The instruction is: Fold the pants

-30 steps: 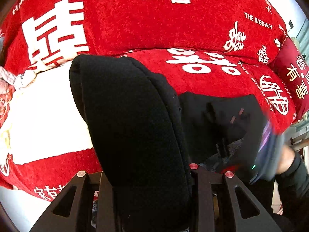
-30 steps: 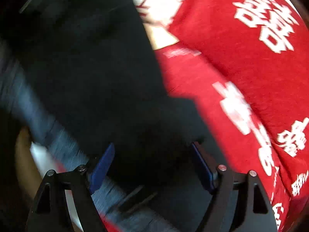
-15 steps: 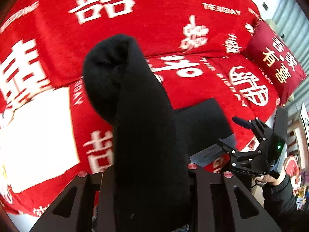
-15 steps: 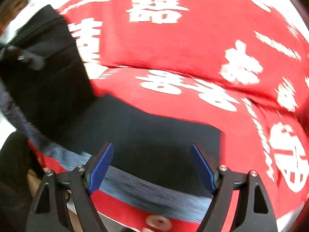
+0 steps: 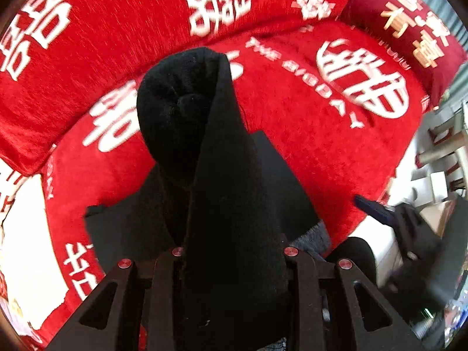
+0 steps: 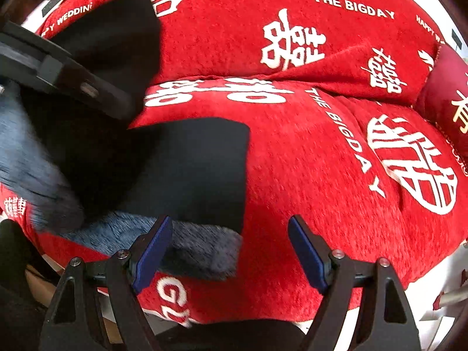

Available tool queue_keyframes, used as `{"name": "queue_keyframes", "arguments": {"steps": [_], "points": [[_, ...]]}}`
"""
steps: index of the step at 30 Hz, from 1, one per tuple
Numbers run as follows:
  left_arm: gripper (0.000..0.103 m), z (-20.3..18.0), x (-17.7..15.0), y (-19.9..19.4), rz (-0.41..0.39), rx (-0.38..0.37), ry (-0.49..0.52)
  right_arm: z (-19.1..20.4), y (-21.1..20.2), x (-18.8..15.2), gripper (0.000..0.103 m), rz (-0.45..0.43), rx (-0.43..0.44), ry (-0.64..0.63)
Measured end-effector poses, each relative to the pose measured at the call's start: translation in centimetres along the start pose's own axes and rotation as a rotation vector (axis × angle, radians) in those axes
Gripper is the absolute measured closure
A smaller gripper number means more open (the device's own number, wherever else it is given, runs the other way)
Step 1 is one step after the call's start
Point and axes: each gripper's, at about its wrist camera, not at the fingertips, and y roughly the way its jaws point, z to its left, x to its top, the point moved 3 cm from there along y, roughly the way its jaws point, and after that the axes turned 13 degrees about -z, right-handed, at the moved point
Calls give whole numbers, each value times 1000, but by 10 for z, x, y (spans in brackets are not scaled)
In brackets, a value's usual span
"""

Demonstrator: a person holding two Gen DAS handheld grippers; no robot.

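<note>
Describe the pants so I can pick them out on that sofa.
On the red sofa cover with white lettering, the pants lie near its front edge. They are the only black cloth there, with a grey fuzzy lining; one end is clamped in the left gripper.

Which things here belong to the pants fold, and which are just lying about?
Job: black pants; left gripper clamped on a bunched part; right gripper, open and empty.

Lying about: red sofa cover; dark red cushion.

Looks like a home living room: sofa draped in a red plush wedding cover point(image 6: 307, 158) printed with white double-happiness characters, a matching maroon cushion point(image 5: 409, 38), white boxes point(image 5: 433, 187) stacked alongside.
</note>
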Motion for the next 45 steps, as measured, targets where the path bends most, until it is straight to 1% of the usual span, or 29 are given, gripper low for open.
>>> {"name": "queue_keyframes", "arguments": {"steps": [2, 4, 8, 11, 12, 13, 14, 15, 17, 19, 21, 23, 25, 28, 29, 33, 37, 40, 42, 44, 45], "points": [[73, -4, -3, 24, 31, 16, -7, -6, -1, -4, 19, 4, 0, 18], [73, -5, -9, 37, 46, 17, -15, -12, -1, -9, 19, 10, 1, 34], [73, -15, -8, 41, 45, 43, -2, -17, 5, -16, 19, 26, 5, 54], [72, -15, -7, 45, 51, 56, 5, -17, 6, -19, 19, 28, 9, 63], [67, -18, -7, 47, 49, 60, 7, -18, 5, -20, 19, 27, 9, 68], [46, -20, -7, 48, 49, 70, 11, -18, 4, -20, 19, 27, 7, 69], [30, -23, -7, 51, 57, 65, 10, -19, 3, -21, 19, 27, 6, 70], [11, -25, -7, 52, 65, 42, -1, -19, 1, -21, 19, 30, 2, 72], [11, -29, -8, 44, 43, 10, -11, -22, -1, -21, 19, 34, -1, 71], [11, -37, -6, 33, 16, -2, 18, -23, -4, -22, 19, 37, -3, 69], [11, -41, -1, 18, -12, -27, 27, -24, -7, -22, 18, 40, 0, 74], [11, -42, 5, -3, -53, -71, 20, -24, -9, -23, 18, 43, 1, 73], [11, -38, 11, -25, -112, -87, 16, -22, -11, -23, 18, 46, -6, 64], [11, -24, 13, -43, -171, -46, 19, -22, -15, -21, 18, 48, -24, 48], [11, -18, 13, -45, -177, -34, 18, -21, -17, -20, 18, 46, -32, 44], [11, 13, 3, -44, -170, 8, -31, -18, -28, -9, 18, 13, -68, 31], [11, 49, -16, -35, -153, 70, -78, -3, -47, 16, 18, -62, -97, -20], [11, 75, -32, -31, -137, 91, -130, 15, -63, 37, 18, -134, -52, -48], [11, 87, -40, -29, -131, 102, -153, 29, -68, 48, 15, -172, 12, -71], [11, 99, -47, -27, -126, 113, -176, 42, -64, 51, 15, -165, 49, -91], [11, 103, -50, -26, -125, 119, -183, 51, -60, 53, 15, -150, 46, -117]]}}
